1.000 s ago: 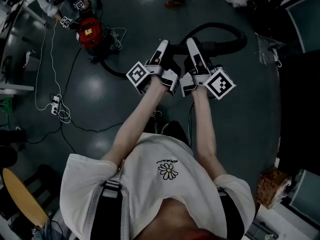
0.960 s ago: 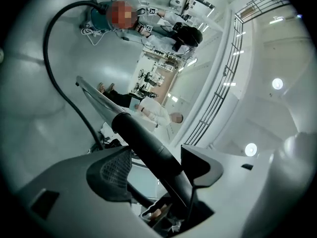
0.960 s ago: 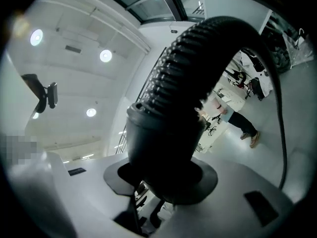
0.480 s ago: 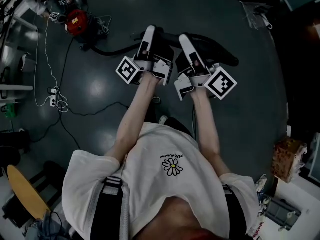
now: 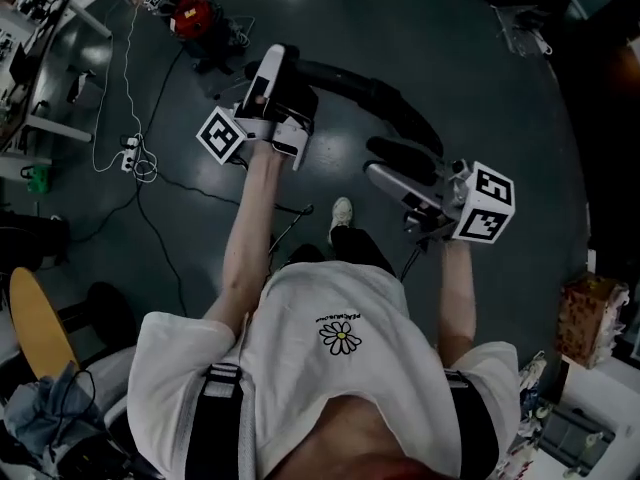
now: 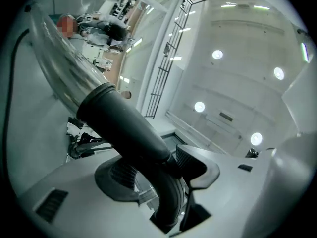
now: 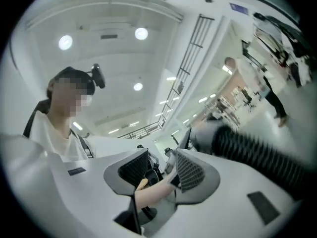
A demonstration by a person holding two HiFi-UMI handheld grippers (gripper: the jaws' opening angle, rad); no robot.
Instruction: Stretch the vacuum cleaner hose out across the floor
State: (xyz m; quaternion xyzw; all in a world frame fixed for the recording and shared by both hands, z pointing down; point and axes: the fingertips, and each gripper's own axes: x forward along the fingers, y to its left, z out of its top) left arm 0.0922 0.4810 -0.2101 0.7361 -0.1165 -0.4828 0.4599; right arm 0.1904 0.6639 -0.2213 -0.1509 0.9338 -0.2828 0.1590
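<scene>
Stretching under way: the vacuum cleaner hose (image 5: 380,98) is held above the floor (image 5: 520,188). Its rigid black end is gripped in the left tongs (image 6: 156,168), whose jaws have just been closing on it. From that grip at 11 o'clock the hose's long axis is swept in an arc toward 3 o'clock. There the right tongs (image 7: 159,168) are set narrow, with the ribbed length lying just outside one jaw. A pale blurred strip in their gap cannot be identified. The red vacuum cleaner (image 5: 192,15), far off at 11 o'clock, is shown only in the head view. The grip itself is made plain only in the left gripper view. The left hand is judged better placed for the pull.
</scene>
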